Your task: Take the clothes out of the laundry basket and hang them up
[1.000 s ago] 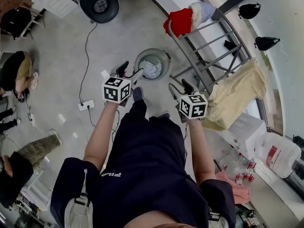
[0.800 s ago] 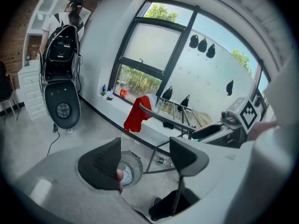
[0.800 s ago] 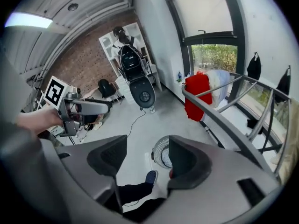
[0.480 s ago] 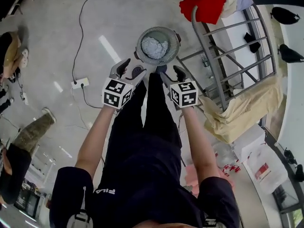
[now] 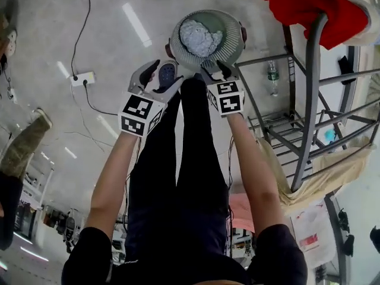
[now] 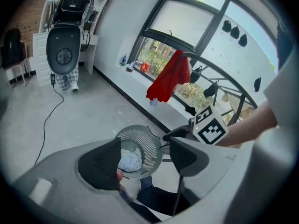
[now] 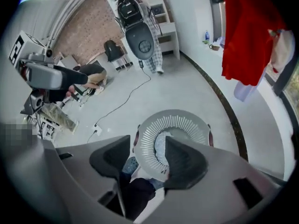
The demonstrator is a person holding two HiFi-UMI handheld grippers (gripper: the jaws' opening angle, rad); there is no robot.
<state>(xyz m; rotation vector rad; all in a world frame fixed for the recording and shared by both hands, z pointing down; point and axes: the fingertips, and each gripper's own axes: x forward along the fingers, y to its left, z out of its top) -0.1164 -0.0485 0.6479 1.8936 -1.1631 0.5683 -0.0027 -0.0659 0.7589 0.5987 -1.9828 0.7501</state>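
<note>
A round grey slatted laundry basket (image 5: 228,47) stands on the floor just beyond the person's feet. A crumpled pale garment (image 5: 199,37) lies inside it. My left gripper (image 5: 159,79) hovers over the basket's near left rim, open and empty; in the left gripper view the basket (image 6: 148,141) and garment (image 6: 131,160) show between its jaws. My right gripper (image 5: 214,71) hangs over the near rim; its jaws have just been closing a little, still open, nothing between them. A red garment (image 5: 309,5) hangs on the grey drying rack (image 5: 309,100).
A beige cloth (image 5: 332,171) is draped low on the rack and a bottle (image 5: 272,75) stands under it. A white power strip (image 5: 83,78) with cables lies on the floor to the left. Another person's leg (image 5: 24,147) is at the far left. A pink cloth (image 5: 243,209) lies near the rack.
Both grippers have dropped toward the basket as the person bent forward. The basket now looks larger and sits right past the fingertips.
</note>
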